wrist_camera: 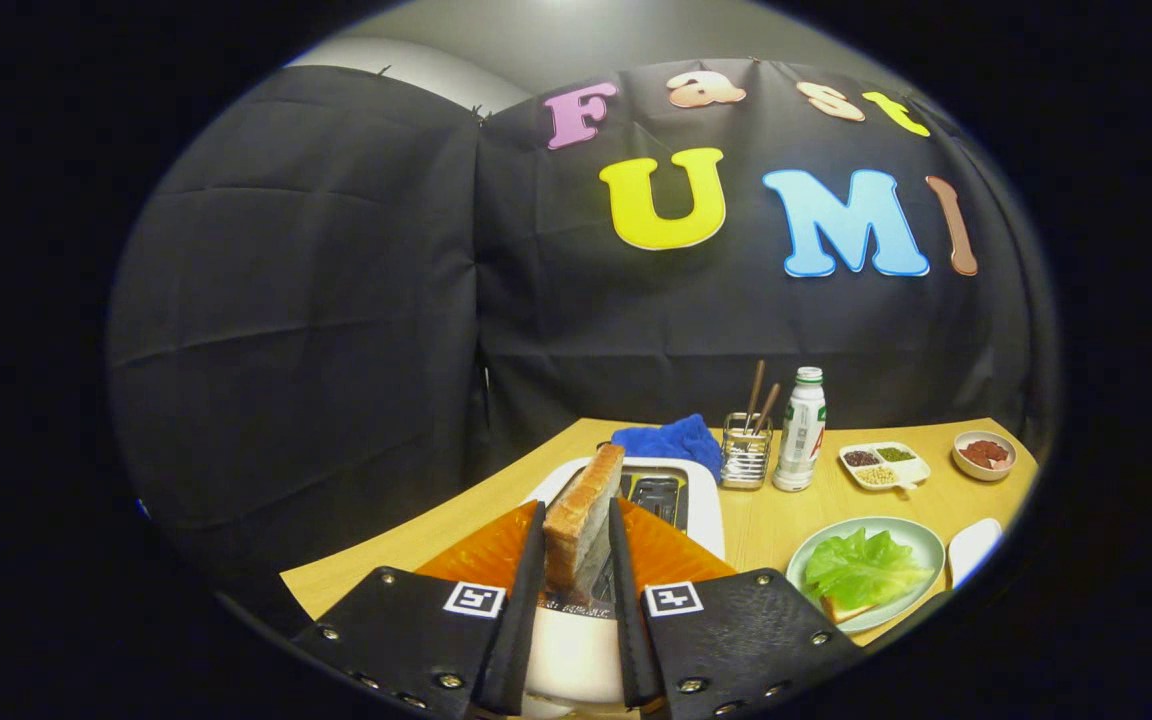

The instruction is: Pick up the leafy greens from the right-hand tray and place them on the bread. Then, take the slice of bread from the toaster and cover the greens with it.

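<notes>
Gripper view looks forward along the jaws, close over the toaster [701,505]; faces the booth wall.

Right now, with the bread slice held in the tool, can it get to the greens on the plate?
Probably yes. The tool is shut on the bread slice above the toaster. The greens lie uncovered on the plate, off to the right, with only bare table between.

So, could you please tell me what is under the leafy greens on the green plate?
A bread slice shows beneath the leafy greens on the plate; most of it is covered. The hand-held gripper grips the toaster's slice.
</notes>
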Demonstrator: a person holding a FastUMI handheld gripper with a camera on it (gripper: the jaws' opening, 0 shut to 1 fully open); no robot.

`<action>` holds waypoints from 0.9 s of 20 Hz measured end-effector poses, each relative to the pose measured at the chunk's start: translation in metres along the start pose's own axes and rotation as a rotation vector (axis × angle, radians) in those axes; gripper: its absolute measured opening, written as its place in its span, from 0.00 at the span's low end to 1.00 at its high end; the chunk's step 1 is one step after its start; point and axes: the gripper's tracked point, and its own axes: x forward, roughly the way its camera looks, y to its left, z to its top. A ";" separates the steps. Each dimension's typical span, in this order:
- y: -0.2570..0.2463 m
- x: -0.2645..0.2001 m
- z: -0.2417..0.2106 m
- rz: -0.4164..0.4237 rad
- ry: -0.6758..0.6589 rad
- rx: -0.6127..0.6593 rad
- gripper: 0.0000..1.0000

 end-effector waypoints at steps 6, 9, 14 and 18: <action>0.002 0.000 0.005 0.008 -0.017 0.008 0.03; 0.005 -0.004 0.009 0.011 -0.036 -0.019 0.03; 0.003 -0.010 0.033 0.026 -0.083 -0.012 0.03; -0.001 -0.017 0.052 0.043 -0.109 0.016 0.03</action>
